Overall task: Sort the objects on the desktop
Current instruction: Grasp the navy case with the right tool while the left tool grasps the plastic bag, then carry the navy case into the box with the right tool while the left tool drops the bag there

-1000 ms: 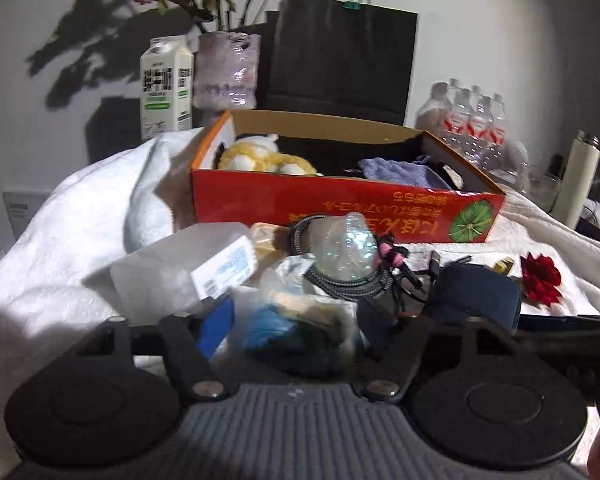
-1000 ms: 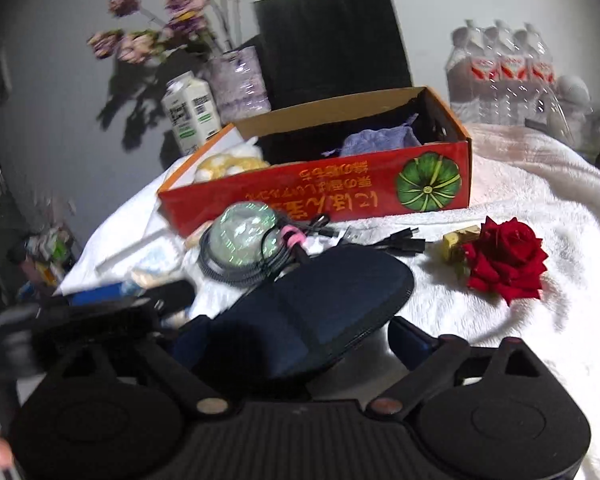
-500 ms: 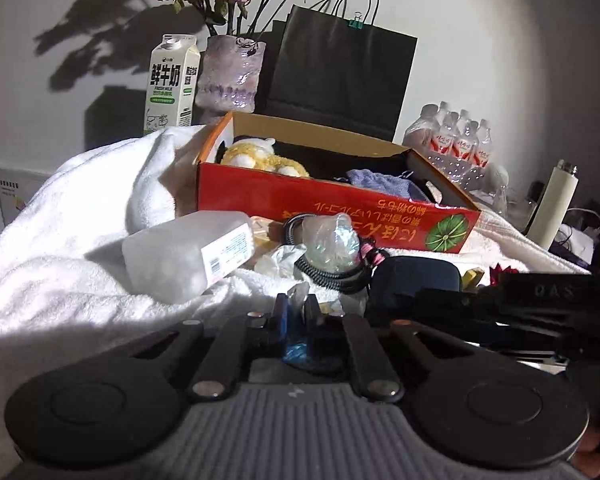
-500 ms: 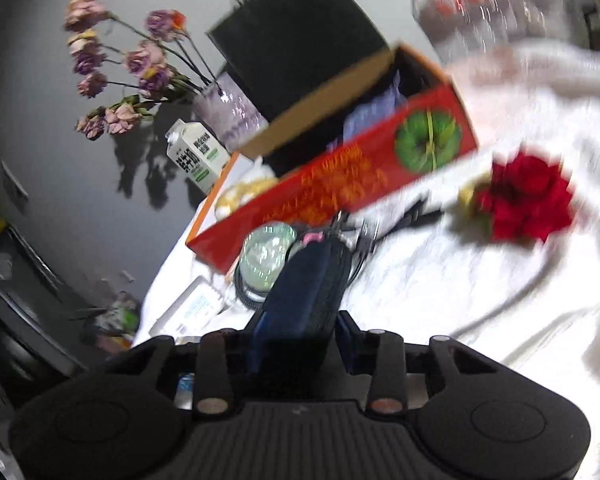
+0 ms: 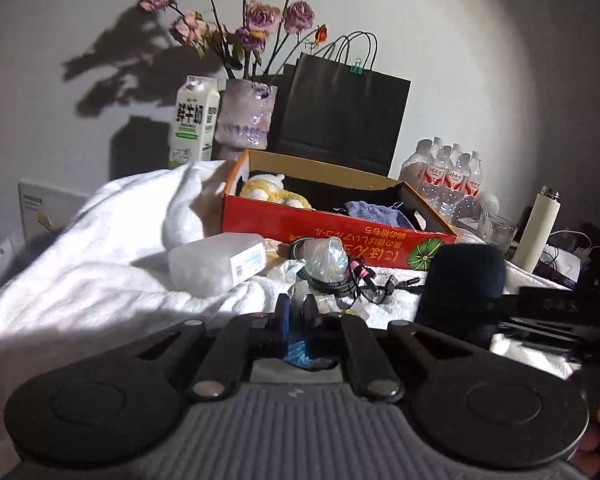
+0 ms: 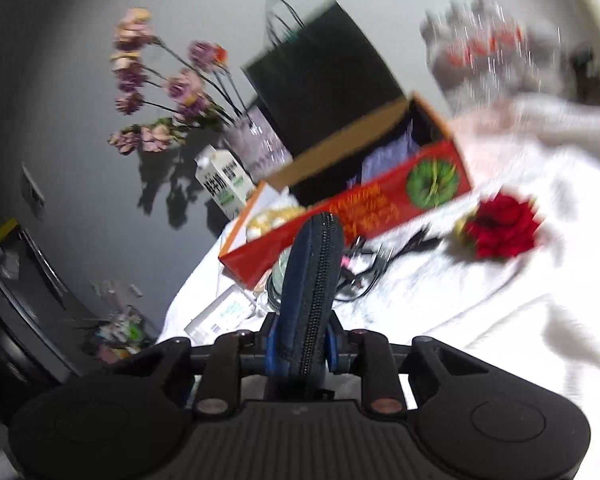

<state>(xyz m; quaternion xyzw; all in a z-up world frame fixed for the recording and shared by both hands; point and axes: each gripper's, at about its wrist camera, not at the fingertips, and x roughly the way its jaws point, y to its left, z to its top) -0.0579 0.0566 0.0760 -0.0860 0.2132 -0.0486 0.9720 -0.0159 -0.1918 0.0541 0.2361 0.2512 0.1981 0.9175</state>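
My left gripper [image 5: 296, 312] is shut on a crinkly clear packet with something blue inside [image 5: 300, 350], held a little above the white towel [image 5: 100, 264]. My right gripper [image 6: 300, 332] has a dark blue zip case [image 6: 312, 264] standing on edge between its blue pads; the jaws are still closing and pressing on it. In the left wrist view the same case [image 5: 460, 280] hangs at the right. Behind stands the red cardboard box [image 5: 340, 232] with a yellow plush toy [image 5: 268, 192] and a purple cloth [image 5: 376, 212] inside.
On the towel lie a translucent white container [image 5: 216, 264], a coiled cable with a clear plastic ball [image 5: 328, 264] and a red rose [image 6: 500, 232]. A milk carton [image 5: 194, 120], flower vase [image 5: 246, 120], black paper bag [image 5: 340, 116], water bottles [image 5: 448, 176] and white flask [image 5: 540, 232] stand behind.
Both grippers went from open to closed, the left on the packet, the right on the zip case. Both rose off the towel. The right wrist rolled, so the case now stands on edge.
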